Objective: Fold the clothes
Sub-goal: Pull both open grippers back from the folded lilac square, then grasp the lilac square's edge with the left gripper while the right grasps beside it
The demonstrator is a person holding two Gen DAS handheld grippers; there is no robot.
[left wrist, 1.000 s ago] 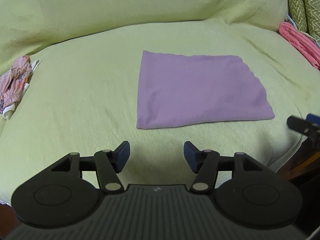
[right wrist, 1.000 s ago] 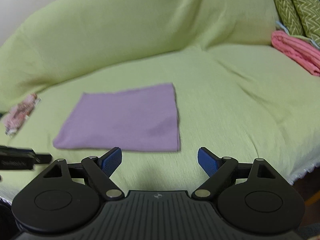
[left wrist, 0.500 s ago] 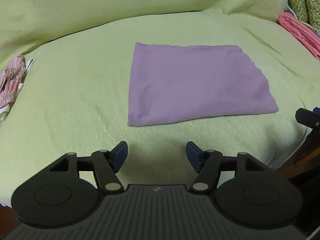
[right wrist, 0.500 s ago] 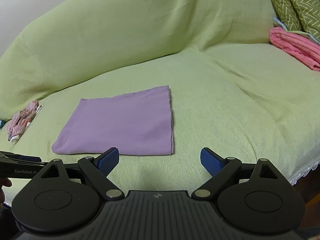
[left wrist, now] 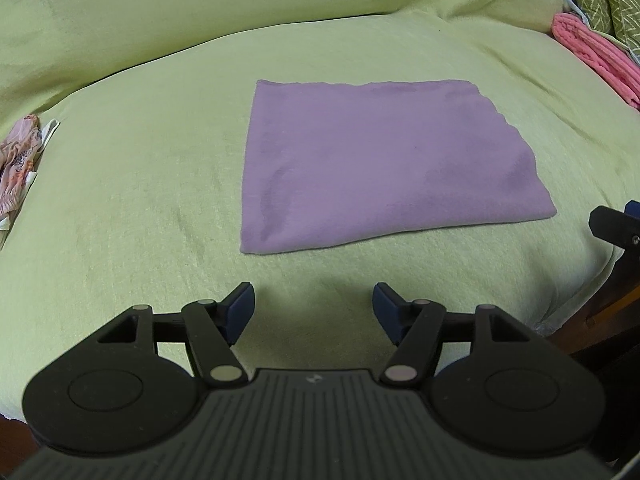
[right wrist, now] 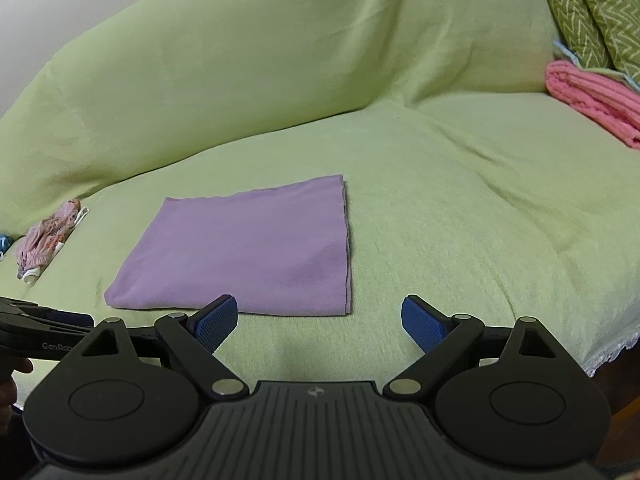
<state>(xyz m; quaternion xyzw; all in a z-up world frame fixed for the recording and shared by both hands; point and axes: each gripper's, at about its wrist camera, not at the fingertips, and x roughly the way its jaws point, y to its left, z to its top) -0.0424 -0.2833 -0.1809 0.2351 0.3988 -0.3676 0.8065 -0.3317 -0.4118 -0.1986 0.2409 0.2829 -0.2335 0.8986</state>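
Note:
A purple cloth [left wrist: 384, 160] lies folded flat into a rectangle on the yellow-green sofa cover [left wrist: 120, 200]. My left gripper [left wrist: 313, 304] hovers just in front of the cloth's near left corner, open, with nothing between its blue pads. In the right wrist view the same cloth [right wrist: 248, 248] lies ahead and to the left. My right gripper [right wrist: 320, 316] stands wide open at its near right corner, pads apart from the fabric. Each gripper shows at the edge of the other's view: the right gripper [left wrist: 616, 228] and the left gripper [right wrist: 40, 328].
A crumpled pink patterned garment [right wrist: 48, 240] lies at the far left of the seat. A folded pink towel [right wrist: 592, 100] and green chevron cushions [right wrist: 588, 12] sit at the right end. The cover's lace edge [right wrist: 600, 360] marks the seat's front.
The left gripper's jaws have spread a little wider. The purple cloth lies as it did, and the right gripper has kept its place.

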